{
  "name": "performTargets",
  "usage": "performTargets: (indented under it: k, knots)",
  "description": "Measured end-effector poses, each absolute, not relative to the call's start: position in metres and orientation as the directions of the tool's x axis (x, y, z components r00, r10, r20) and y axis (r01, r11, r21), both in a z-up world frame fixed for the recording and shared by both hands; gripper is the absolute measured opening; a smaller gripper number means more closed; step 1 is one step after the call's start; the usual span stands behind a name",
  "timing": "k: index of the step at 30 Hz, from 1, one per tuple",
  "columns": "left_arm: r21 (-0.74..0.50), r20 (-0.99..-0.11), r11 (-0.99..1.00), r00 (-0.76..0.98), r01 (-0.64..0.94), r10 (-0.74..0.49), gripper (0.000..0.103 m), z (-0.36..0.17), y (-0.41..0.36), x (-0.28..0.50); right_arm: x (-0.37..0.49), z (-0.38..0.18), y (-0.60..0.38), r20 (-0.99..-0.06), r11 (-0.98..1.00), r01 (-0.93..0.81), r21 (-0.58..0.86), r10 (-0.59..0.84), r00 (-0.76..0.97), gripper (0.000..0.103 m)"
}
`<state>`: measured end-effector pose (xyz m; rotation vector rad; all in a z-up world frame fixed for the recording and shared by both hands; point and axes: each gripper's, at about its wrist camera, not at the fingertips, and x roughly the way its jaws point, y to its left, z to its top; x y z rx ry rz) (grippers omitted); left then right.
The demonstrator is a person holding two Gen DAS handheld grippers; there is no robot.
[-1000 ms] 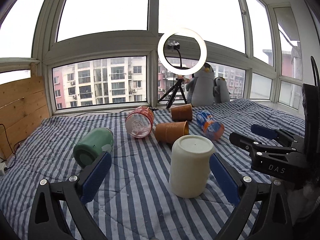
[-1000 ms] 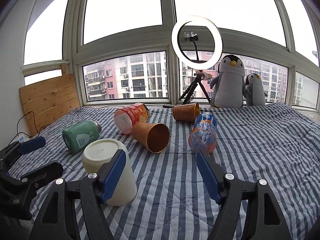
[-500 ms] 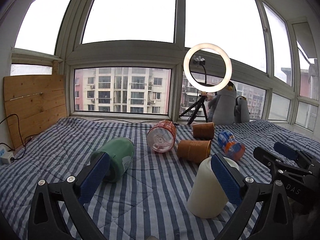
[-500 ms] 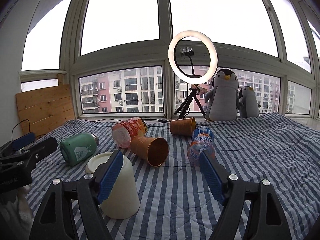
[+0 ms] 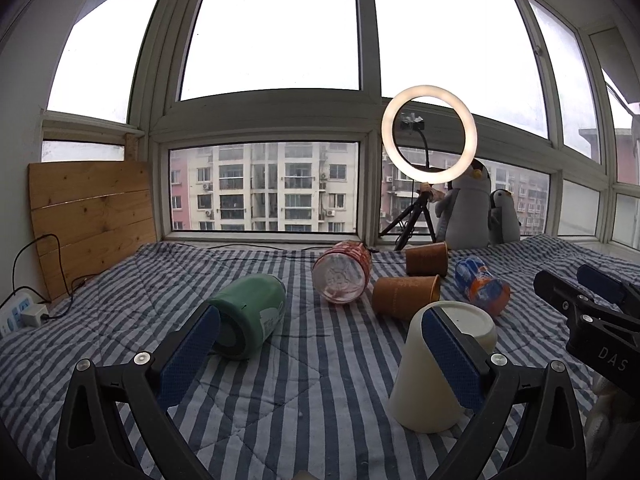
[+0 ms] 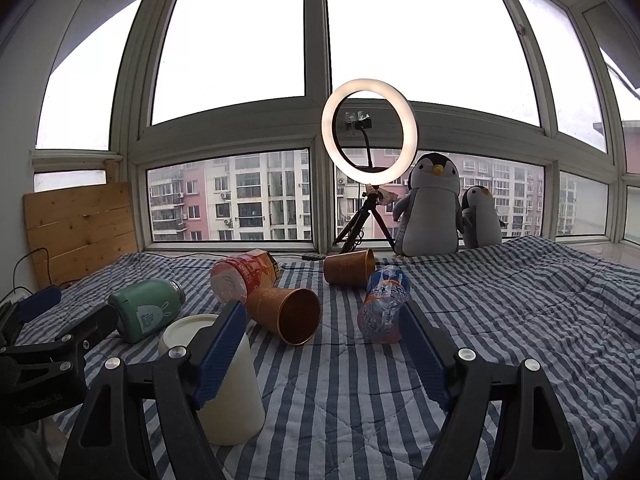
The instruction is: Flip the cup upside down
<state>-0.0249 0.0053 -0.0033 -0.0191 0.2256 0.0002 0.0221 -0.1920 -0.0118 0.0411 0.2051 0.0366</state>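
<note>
We hold the left gripper (image 5: 316, 354) with jaws wide apart, nothing between them; the right gripper (image 6: 320, 354) likewise gapes empty. The cream cup (image 5: 430, 384) stands mouth-down on the striped blanket (image 5: 304, 380), just behind the left gripper's right finger and beside the right gripper's left finger. Beyond lie a green flask (image 5: 252, 316) and a brown paper cup (image 5: 404, 296).

Flat grey daylight floods in through the windows (image 5: 276, 40), whose panes are blown out white, and a lit ring light (image 6: 369, 132) glows at the far edge of the bed. Shadows on the bed are faint and soft. Both views are sharp, but the fisheye bends the window frames and darkens the corners.
</note>
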Motion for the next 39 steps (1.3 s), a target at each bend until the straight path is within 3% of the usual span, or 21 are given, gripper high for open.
performTargets:
  k: [8, 39]
  knots:
    - [0.0, -0.178, 1.0, 0.984, -0.025, 0.025, 0.102, -0.003, 0.003, -0.038, 0.016, -0.013, -0.193, -0.186, 0.999, -0.015, 0.04, 0.022, 0.982, 0.075]
    - [0.002, -0.155, 1.0, 0.988, -0.022, 0.022, 0.102, -0.001, 0.001, -0.042, 0.013, -0.013, -0.194, -0.176, 0.999, -0.009, 0.041, 0.016, 0.984, 0.075]
